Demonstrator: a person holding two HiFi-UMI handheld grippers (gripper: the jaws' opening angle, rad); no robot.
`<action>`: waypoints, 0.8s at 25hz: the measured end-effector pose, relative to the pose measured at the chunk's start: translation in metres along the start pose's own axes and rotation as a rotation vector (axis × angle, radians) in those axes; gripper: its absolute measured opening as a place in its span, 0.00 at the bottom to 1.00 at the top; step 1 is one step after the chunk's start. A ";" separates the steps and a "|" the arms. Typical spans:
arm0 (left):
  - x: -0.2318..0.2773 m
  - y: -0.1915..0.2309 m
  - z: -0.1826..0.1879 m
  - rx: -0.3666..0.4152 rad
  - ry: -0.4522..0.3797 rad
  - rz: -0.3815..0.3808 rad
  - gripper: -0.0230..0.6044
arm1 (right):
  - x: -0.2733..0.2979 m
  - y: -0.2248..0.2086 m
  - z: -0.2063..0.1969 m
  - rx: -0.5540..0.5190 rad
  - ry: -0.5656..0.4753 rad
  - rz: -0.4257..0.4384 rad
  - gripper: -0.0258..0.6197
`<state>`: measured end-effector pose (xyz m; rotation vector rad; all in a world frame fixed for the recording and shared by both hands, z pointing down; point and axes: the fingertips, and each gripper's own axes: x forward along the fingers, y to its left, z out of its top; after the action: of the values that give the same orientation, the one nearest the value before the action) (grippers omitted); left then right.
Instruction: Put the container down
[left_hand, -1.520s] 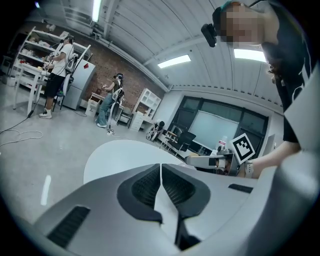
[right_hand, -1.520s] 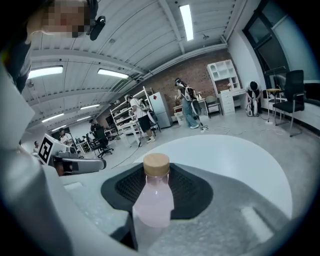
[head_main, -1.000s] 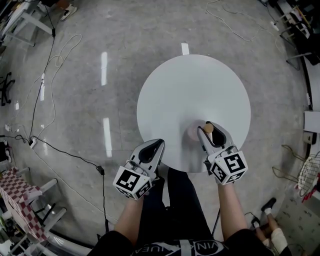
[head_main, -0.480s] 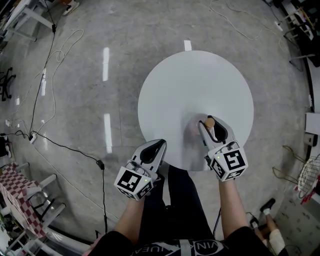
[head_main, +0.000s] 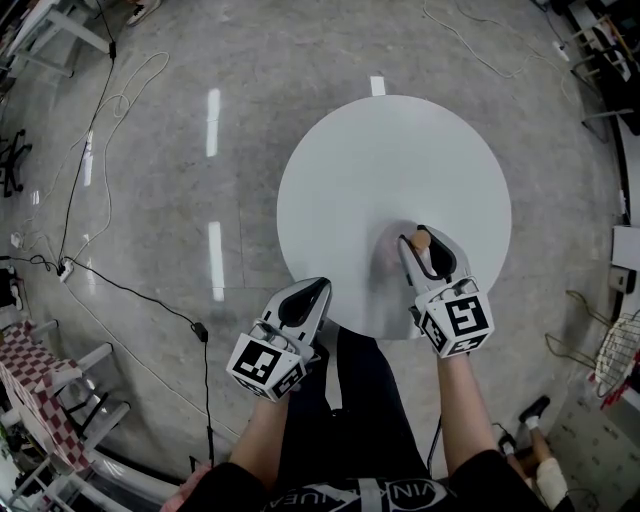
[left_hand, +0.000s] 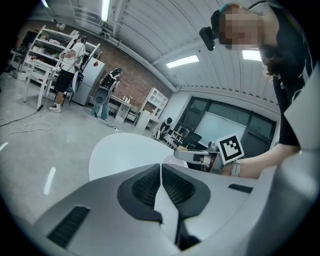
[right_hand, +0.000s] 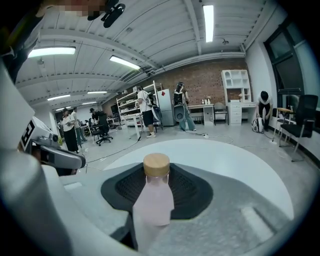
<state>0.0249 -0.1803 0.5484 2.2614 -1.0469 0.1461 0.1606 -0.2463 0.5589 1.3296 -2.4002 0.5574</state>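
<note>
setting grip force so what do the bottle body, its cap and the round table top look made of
Bottle body: pale pink, matte and cloudy, so frosted glass or plastic; the look leaves it open.
Cap: light tan, matte, probably wood or bamboo.
Table top: smooth, even white with a soft sheen, likely laminate or painted board.

floor: grey concrete floor (head_main: 150, 250) is reflecting light streaks | cable: black cable (head_main: 130, 303) is trailing across it | furniture: round white table (head_main: 380, 170) is standing mid-room | wall: brick wall (right_hand: 210, 75) is running behind white shelving (right_hand: 235, 82) | light: ceiling tubes (right_hand: 208, 22) are glowing
</note>
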 end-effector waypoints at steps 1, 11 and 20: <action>0.000 0.000 -0.001 -0.002 -0.001 0.000 0.06 | 0.000 0.000 0.000 -0.003 0.000 -0.001 0.26; -0.008 0.002 -0.002 -0.014 -0.002 0.006 0.06 | 0.001 0.006 0.001 -0.047 -0.007 -0.001 0.26; -0.014 0.002 -0.009 -0.024 0.000 0.013 0.06 | 0.000 0.009 -0.003 -0.087 -0.012 -0.010 0.26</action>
<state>0.0153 -0.1675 0.5519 2.2340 -1.0578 0.1382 0.1532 -0.2404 0.5599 1.3113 -2.3974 0.4385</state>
